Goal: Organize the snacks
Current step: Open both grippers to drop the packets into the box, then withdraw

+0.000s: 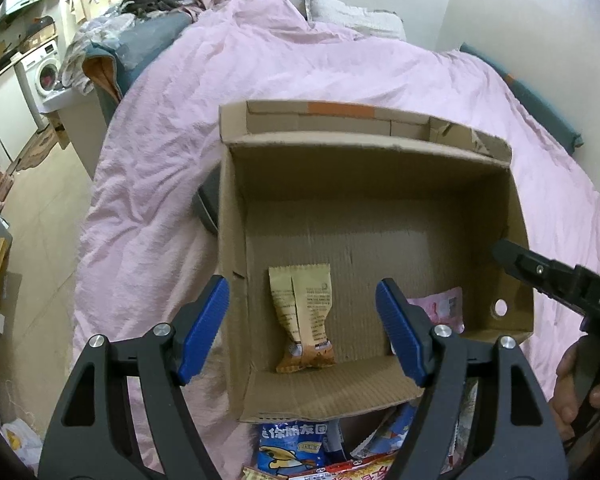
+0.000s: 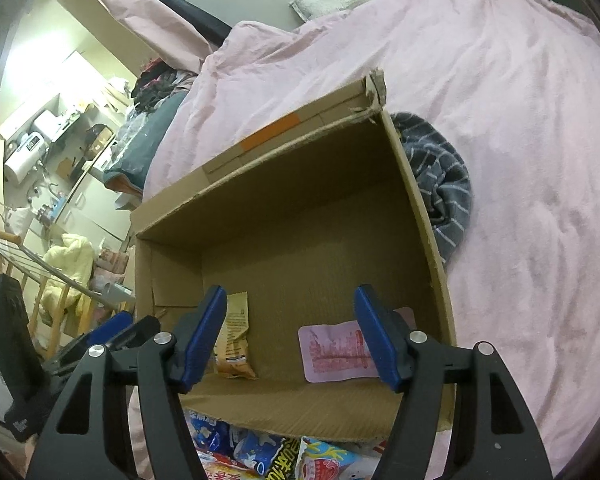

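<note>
"你朋友" on blue snack packet [image 1: 292, 446]

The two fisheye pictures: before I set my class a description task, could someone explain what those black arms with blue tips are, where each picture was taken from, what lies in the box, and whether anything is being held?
There is no robot here. A person holds one hand-held clamp in each hand, and each clamp carries a camera that looks forward along its two fingers. One picture comes from the left gripper, the other from the right gripper; each can see part of the other tool at its edge. Both hang over an open cardboard box that sits on a pink blanket. On the box floor lie a tan snack packet and a pink packet. More snack packets are piled on the near side, outside the box. Both grippers are open and hold nothing.
</note>
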### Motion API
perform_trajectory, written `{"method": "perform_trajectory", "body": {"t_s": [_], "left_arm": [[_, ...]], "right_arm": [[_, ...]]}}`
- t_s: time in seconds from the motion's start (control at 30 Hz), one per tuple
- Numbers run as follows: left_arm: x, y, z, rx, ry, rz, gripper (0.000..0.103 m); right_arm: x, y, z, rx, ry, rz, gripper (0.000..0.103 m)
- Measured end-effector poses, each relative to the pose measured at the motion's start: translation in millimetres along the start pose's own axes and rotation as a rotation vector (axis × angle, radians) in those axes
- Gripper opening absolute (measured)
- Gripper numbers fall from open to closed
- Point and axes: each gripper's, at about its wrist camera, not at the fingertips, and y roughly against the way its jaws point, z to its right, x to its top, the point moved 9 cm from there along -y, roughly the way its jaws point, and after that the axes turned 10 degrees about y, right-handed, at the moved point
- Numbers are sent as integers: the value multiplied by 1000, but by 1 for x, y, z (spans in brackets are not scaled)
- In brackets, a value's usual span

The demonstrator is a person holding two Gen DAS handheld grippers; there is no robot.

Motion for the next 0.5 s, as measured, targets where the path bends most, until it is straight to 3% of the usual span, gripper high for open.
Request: {"method": "perform_trajectory", "body": {"t_s": [0.13, 0.23, 0.3, 0.33, 0.4, 0.5], "left_arm": [[5, 13, -4, -6, 5, 38, 73], [6, 21, -6, -3, 1, 60, 73], [10, 29, -12, 39, -3, 96, 74], [12, 32, -14, 46, -2, 107, 77], [14, 39, -17, 42, 6, 124, 93], [11, 49, -20, 15, 29, 128, 95]], "right_arm": [[4, 10, -6, -17, 36, 29, 72], [6, 20, -10, -18, 45, 55, 83], [6, 25, -11, -29, 51, 60, 93], [5, 28, -12, -29, 54, 63, 96], [4, 36, -15, -26, 57, 73, 102], [3, 52, -19, -42, 67, 110, 103]]}}
